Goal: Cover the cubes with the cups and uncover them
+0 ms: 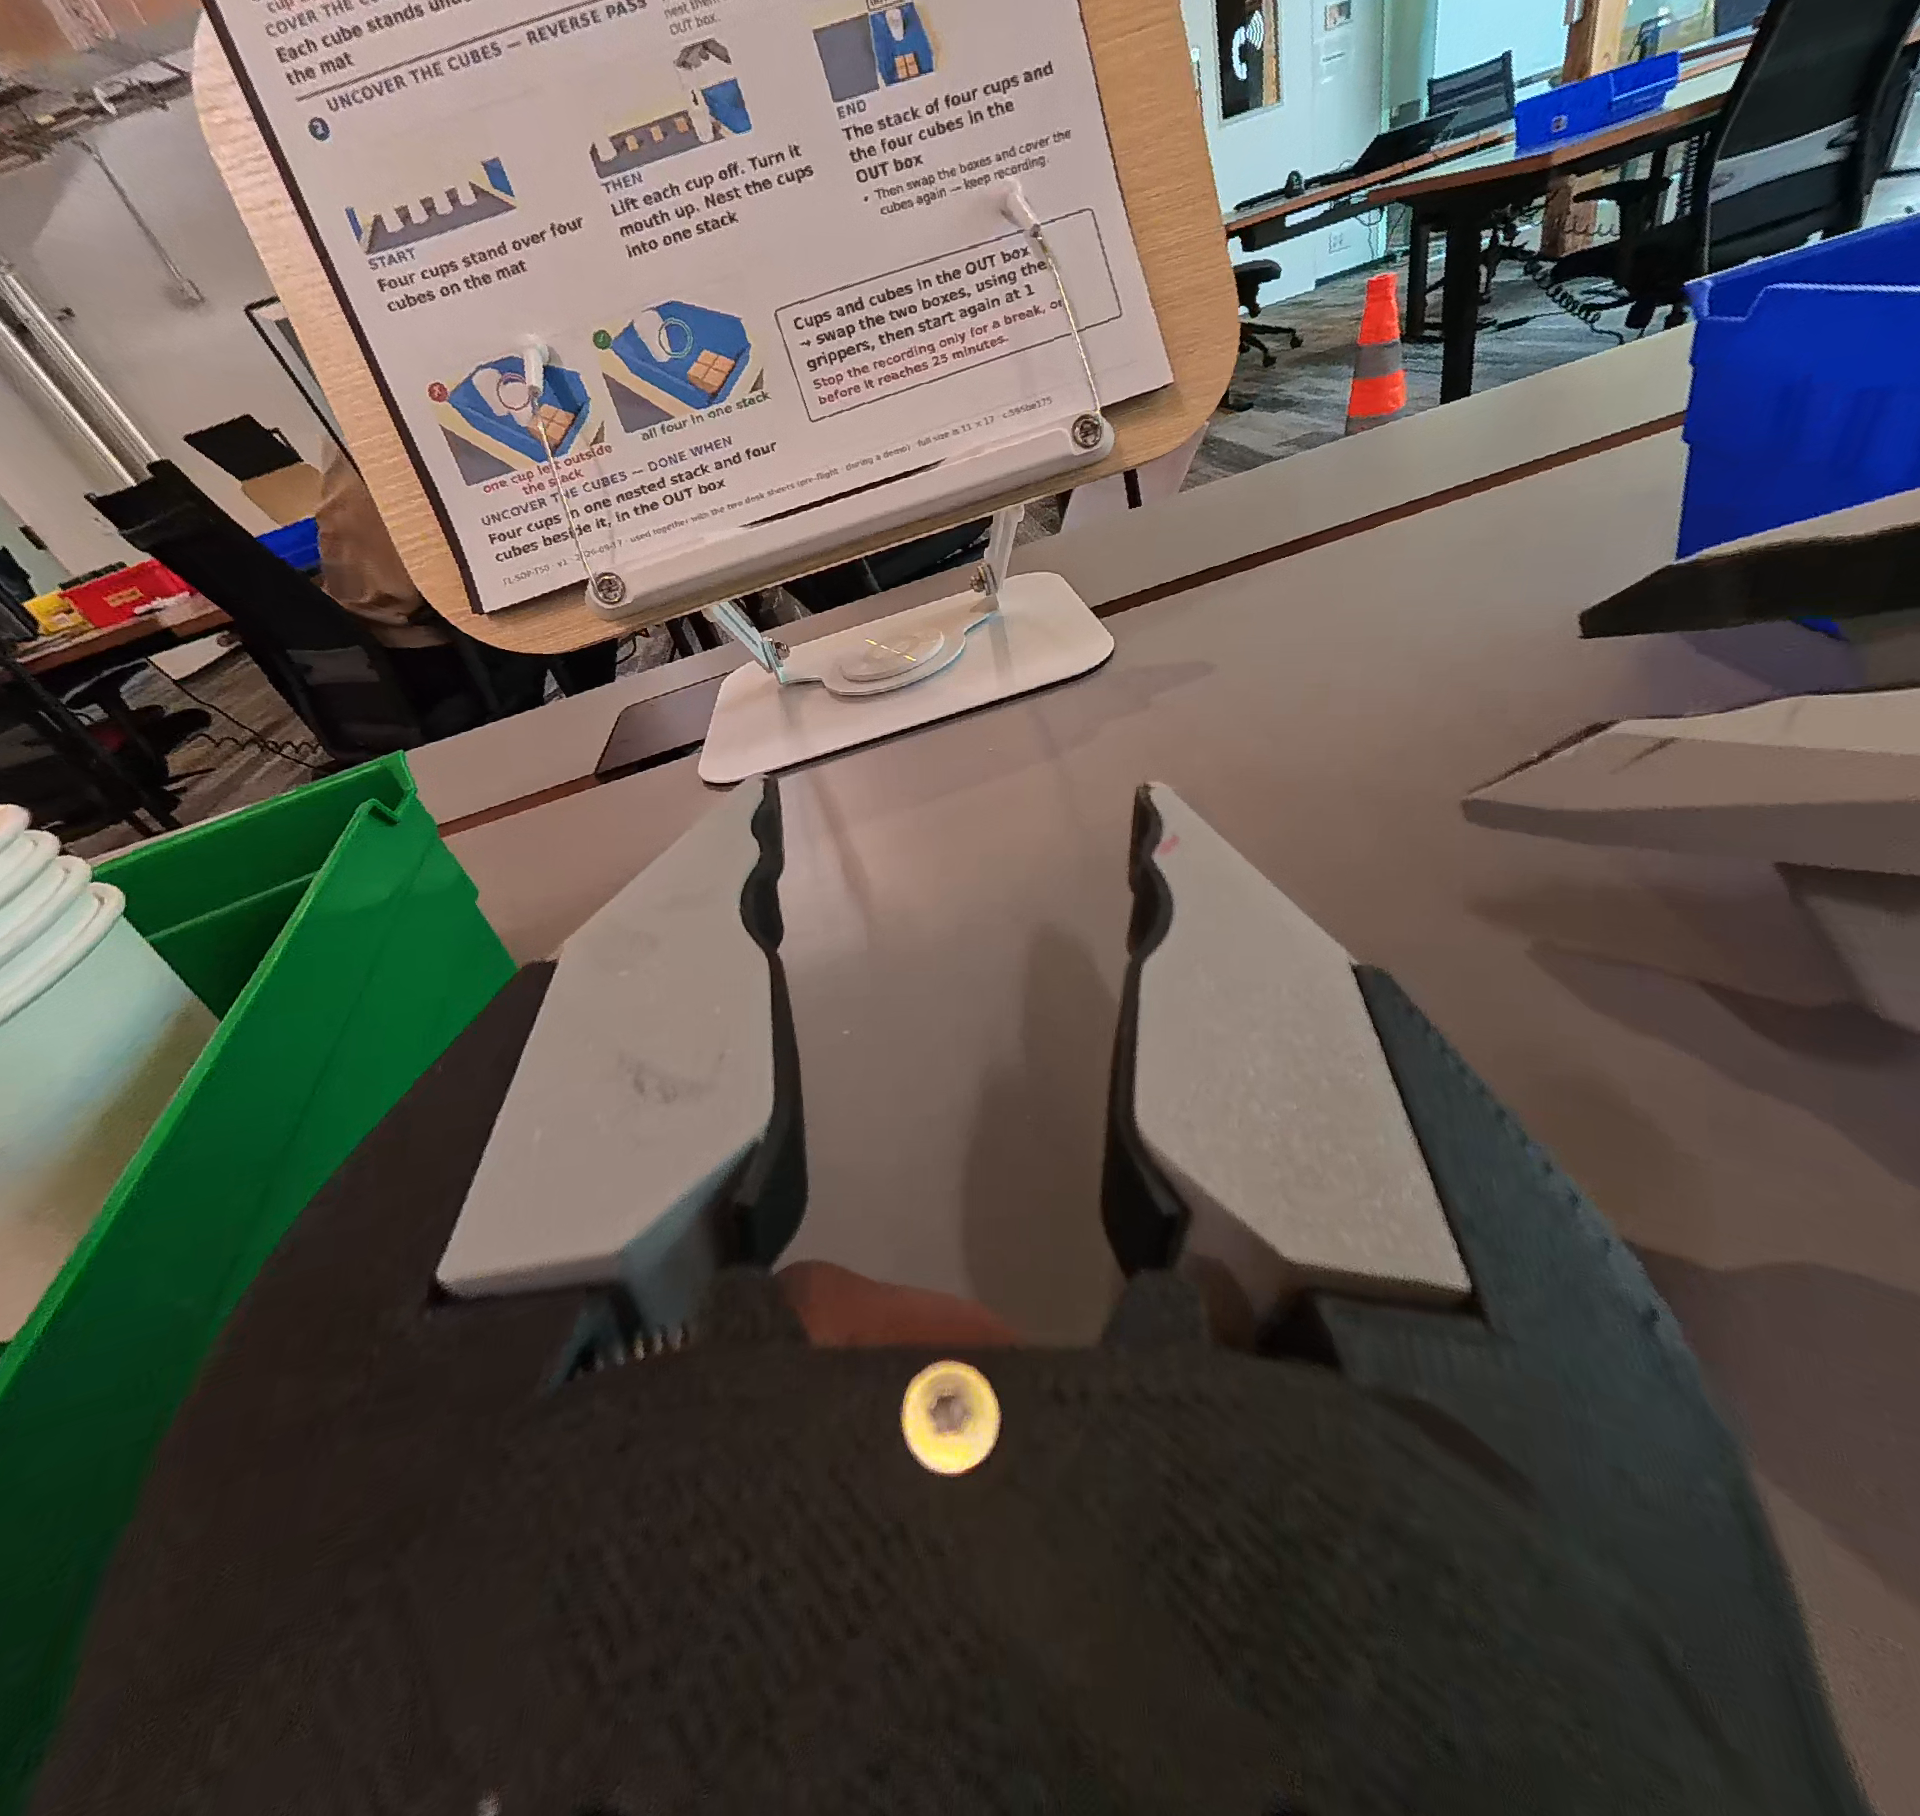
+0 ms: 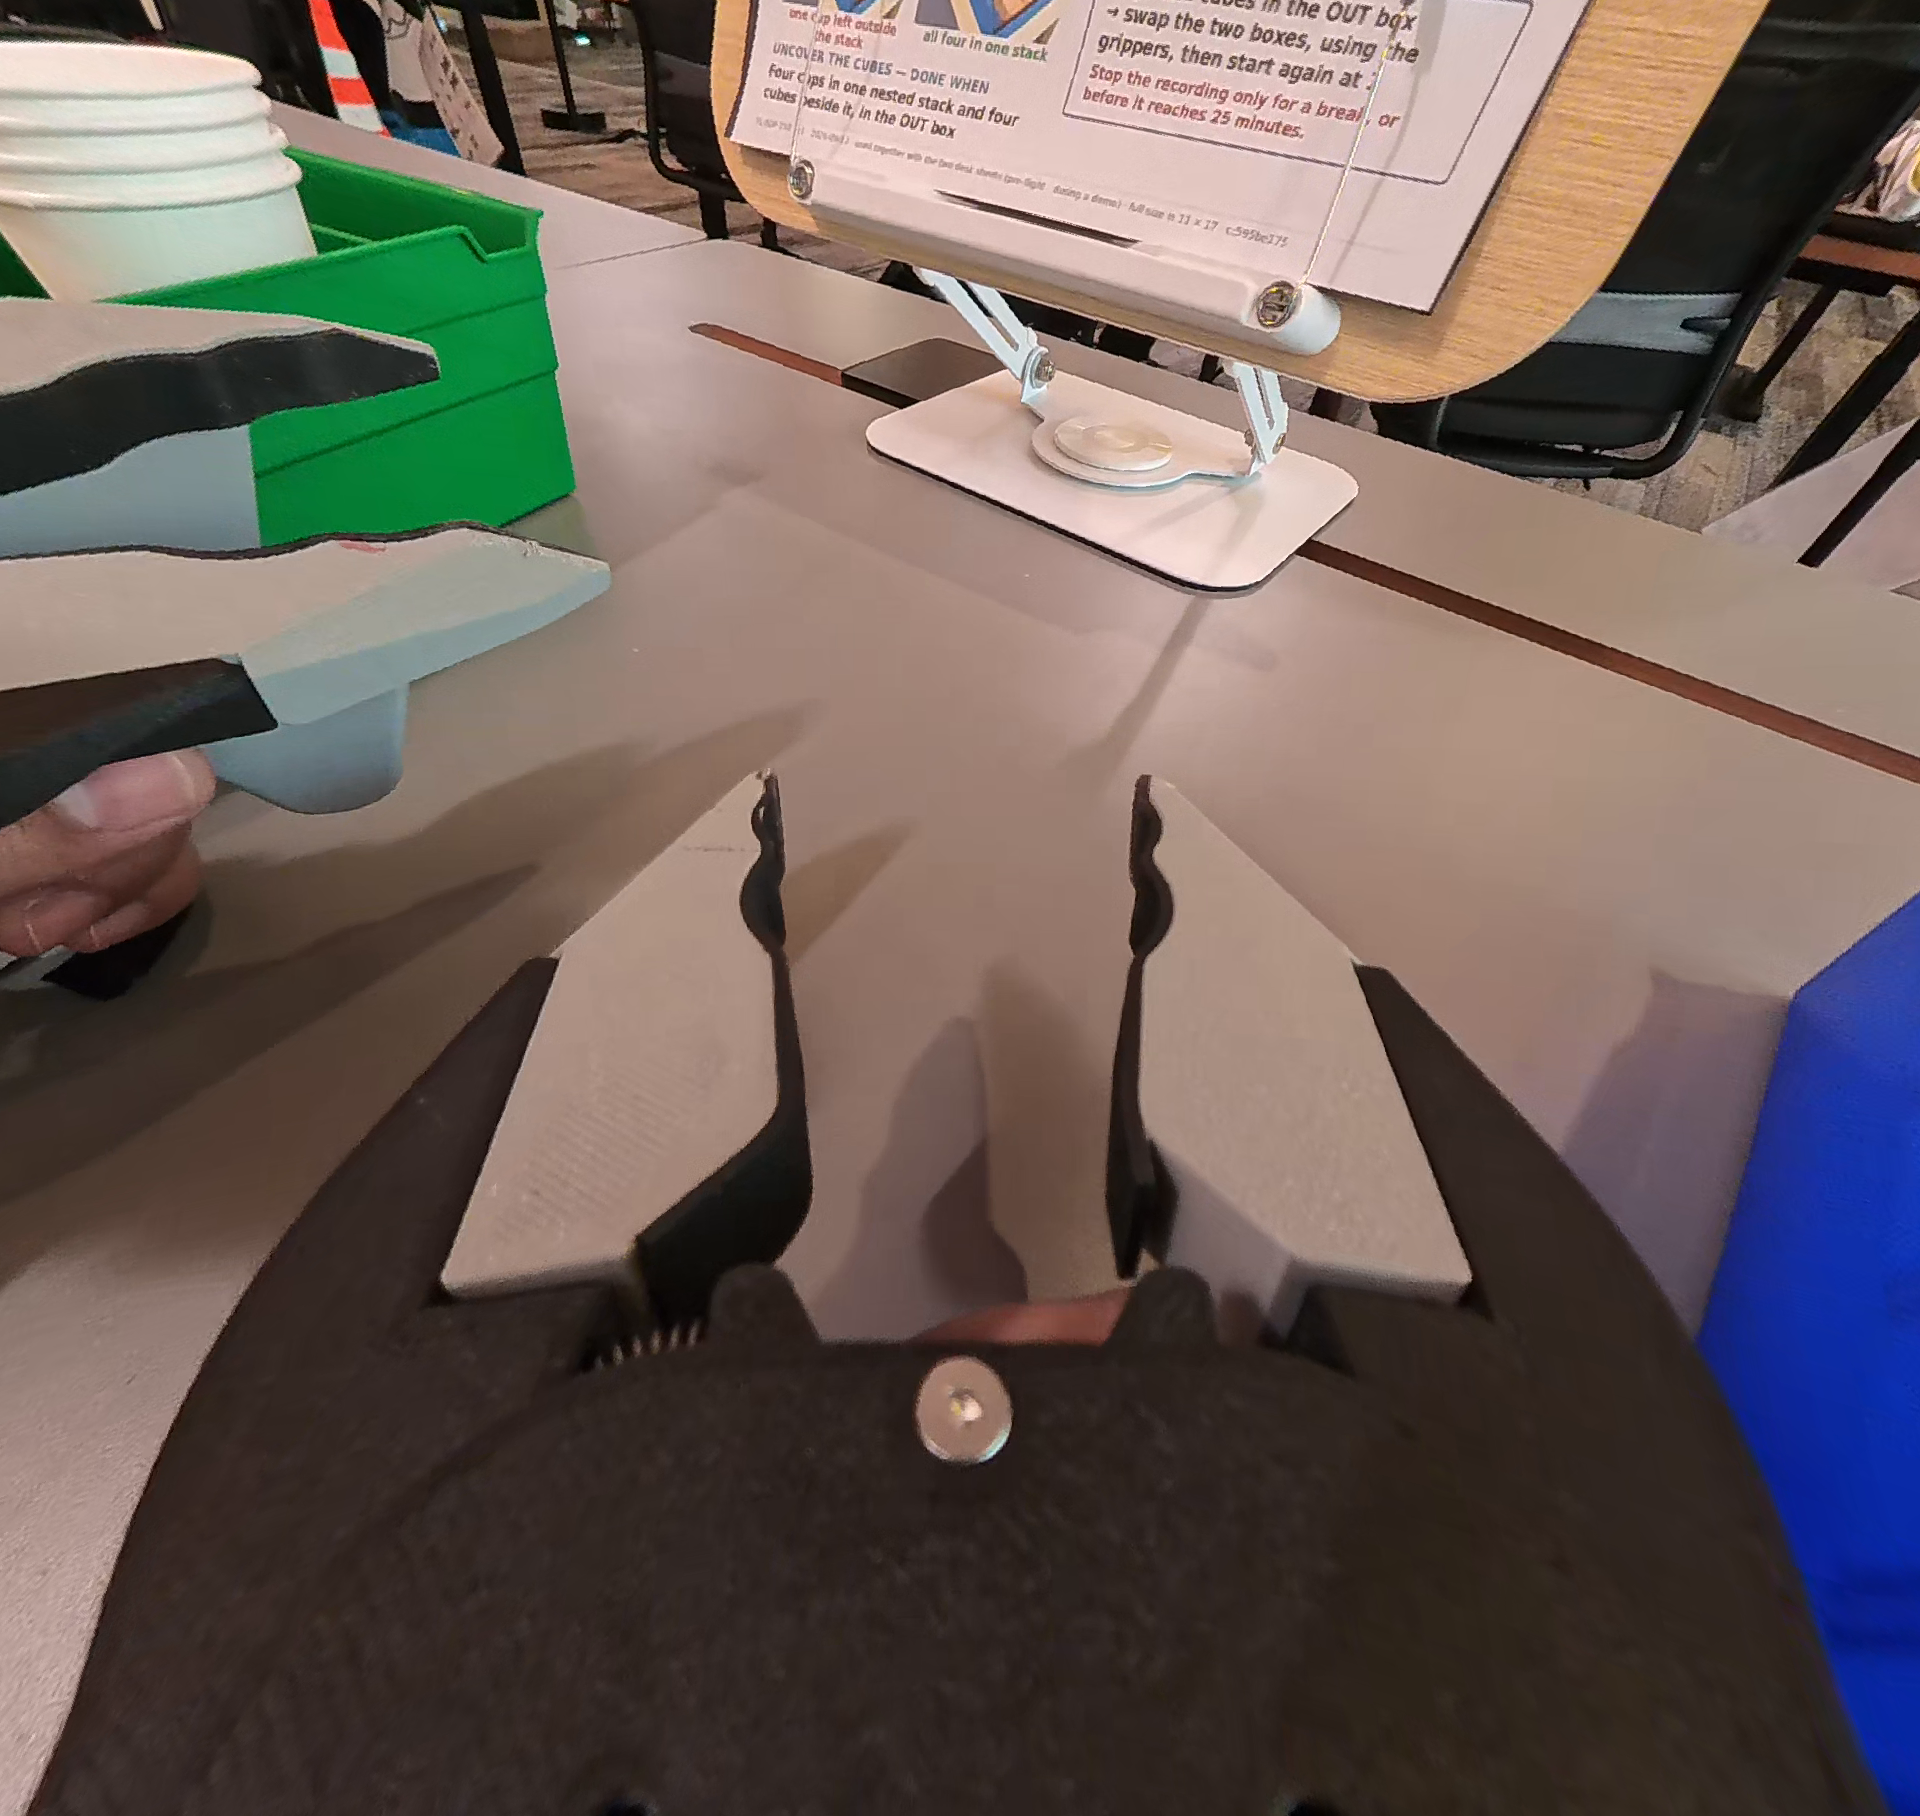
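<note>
Both tongs over the bare grey table [image 2: 1039,727], nothing grasped.
Left tongs [image 1: 956,800] and right tongs [image 2: 954,790] released; nested white cups [image 2: 135,177] stand in green plastic bin [image 2: 416,364].

Green bin [image 2: 416,395], blue bin [image 1: 1808,395], white cups [image 2: 135,177], grey table [image 2: 935,644], orange cone with grey bands [image 1: 1377,353]

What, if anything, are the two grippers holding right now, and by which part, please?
Nothing is held. The left gripper and the right gripper both stand open, with only the bare grey table between their fingers.
</note>
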Demonstrator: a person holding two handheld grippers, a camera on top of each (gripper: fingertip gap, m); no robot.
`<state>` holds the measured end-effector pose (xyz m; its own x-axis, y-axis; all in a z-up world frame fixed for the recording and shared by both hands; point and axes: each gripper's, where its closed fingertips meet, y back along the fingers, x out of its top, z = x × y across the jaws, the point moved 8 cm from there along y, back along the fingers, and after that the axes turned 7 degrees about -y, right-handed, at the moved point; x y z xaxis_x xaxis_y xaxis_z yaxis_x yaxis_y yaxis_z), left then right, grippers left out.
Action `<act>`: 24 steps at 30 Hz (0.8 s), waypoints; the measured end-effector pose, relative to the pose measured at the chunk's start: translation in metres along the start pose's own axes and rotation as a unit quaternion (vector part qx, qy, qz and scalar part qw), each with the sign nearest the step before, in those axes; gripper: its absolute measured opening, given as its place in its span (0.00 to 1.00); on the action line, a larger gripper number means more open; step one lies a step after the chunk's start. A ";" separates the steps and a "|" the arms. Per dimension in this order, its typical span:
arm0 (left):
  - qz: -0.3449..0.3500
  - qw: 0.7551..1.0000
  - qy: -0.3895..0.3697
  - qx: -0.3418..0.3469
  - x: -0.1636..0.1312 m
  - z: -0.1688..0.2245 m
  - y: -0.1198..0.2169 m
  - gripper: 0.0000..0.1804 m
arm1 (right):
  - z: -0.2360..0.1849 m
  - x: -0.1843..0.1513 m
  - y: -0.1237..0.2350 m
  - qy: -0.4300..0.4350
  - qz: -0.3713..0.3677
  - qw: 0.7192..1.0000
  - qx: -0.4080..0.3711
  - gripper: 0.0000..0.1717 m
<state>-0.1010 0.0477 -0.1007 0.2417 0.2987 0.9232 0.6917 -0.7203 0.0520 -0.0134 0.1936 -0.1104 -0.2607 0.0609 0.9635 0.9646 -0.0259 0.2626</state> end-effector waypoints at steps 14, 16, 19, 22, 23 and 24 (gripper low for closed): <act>-0.006 1.000 0.001 0.003 0.000 -0.001 0.001 0.36 | 0.002 0.000 0.001 0.003 0.000 1.000 -0.005 0.36; -0.007 1.000 0.006 0.006 -0.001 -0.002 0.001 0.37 | 0.001 0.000 0.000 0.006 0.000 1.000 -0.005 0.36; -0.017 1.000 0.016 0.019 -0.003 -0.007 0.001 0.37 | -0.001 0.000 0.000 0.010 0.000 1.000 -0.004 0.35; -0.007 0.999 0.032 0.035 0.000 -0.013 0.005 0.37 | -0.001 0.000 0.001 0.012 0.000 1.000 -0.004 0.35; 0.004 0.998 0.035 0.047 0.003 -0.016 0.007 0.38 | -0.001 0.000 0.001 0.011 0.000 1.000 -0.004 0.35; 0.018 0.997 0.039 0.059 0.005 -0.019 0.010 0.38 | -0.001 0.000 0.001 0.011 0.000 1.000 -0.004 0.35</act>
<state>-0.1063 0.0303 -0.0882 0.2168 0.2218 0.9507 0.7599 -0.6496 -0.0218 -0.0124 0.1926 -0.1099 -0.2623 0.0385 0.9642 0.9640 -0.0339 0.2636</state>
